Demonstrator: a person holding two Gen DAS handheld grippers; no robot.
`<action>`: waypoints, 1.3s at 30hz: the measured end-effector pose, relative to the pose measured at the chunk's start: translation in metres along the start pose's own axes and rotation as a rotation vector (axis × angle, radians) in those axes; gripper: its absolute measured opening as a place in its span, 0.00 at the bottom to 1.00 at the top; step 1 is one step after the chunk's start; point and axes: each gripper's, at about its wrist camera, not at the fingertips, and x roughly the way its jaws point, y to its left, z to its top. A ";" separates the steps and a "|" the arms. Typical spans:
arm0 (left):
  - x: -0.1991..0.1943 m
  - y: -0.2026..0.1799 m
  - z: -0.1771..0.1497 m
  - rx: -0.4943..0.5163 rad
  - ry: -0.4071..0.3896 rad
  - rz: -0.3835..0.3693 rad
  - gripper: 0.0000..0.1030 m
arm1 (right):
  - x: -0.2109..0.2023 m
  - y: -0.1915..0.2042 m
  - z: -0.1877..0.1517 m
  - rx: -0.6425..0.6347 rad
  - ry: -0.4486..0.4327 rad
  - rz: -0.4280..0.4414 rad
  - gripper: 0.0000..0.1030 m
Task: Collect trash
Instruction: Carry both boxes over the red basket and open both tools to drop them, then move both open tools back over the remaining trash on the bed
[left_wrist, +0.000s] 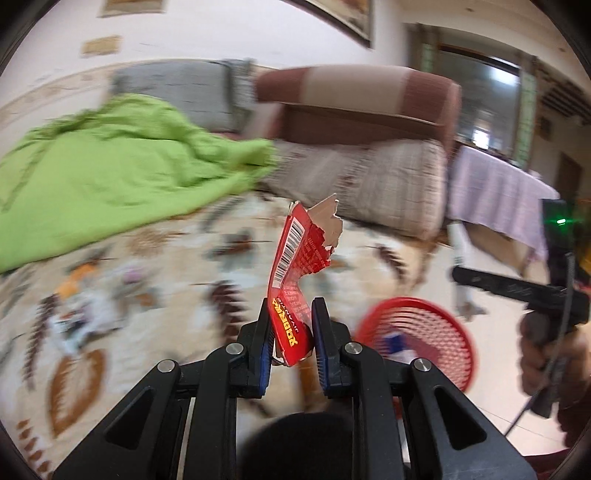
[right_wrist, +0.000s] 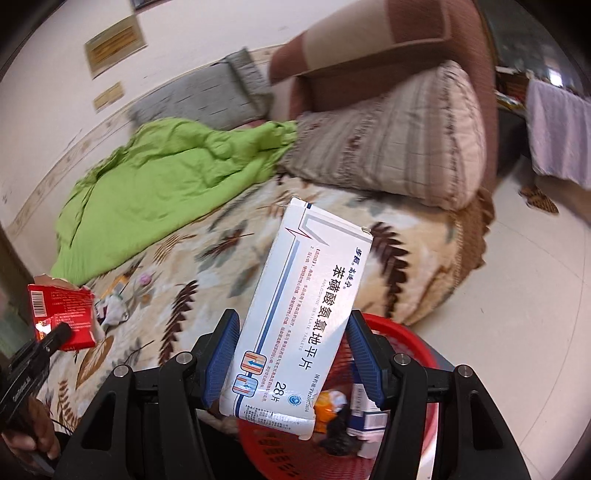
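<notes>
Left gripper (left_wrist: 290, 325) pinches a torn red wrapper (left_wrist: 295, 273); right gripper (right_wrist: 290, 354) clamps a white tablet box (right_wrist: 295, 314) (basket (right_wrist: 406, 332) contents visible only here).

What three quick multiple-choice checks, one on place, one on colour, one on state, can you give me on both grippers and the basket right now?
1. Where is the red plastic mesh basket?
A. On the floor beside the bed, beneath the right gripper
B. On the green quilt
C. On the table with the purple cloth

2. What colour is the torn cardboard packet in the left gripper?
A. Blue
B. Red
C. Green

3. What is the state of the right gripper?
A. Open and empty
B. Shut on a cloth
C. Shut on the white cardboard tablet box

Answers: 1 A, the basket's rim shows just behind the right gripper's fingers, at the bed's edge. 2 B, its printed face is red with a barcode. 3 C, both blue pads press the box's sides.
</notes>
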 end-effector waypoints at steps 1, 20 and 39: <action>0.007 -0.011 0.002 0.007 0.015 -0.036 0.18 | -0.002 -0.007 -0.001 0.009 -0.001 -0.009 0.62; 0.078 -0.072 0.003 0.024 0.156 -0.199 0.49 | 0.004 -0.070 -0.018 0.123 0.088 0.026 0.64; 0.004 0.100 -0.034 -0.209 0.104 0.118 0.63 | 0.043 0.052 -0.021 -0.131 0.163 0.121 0.69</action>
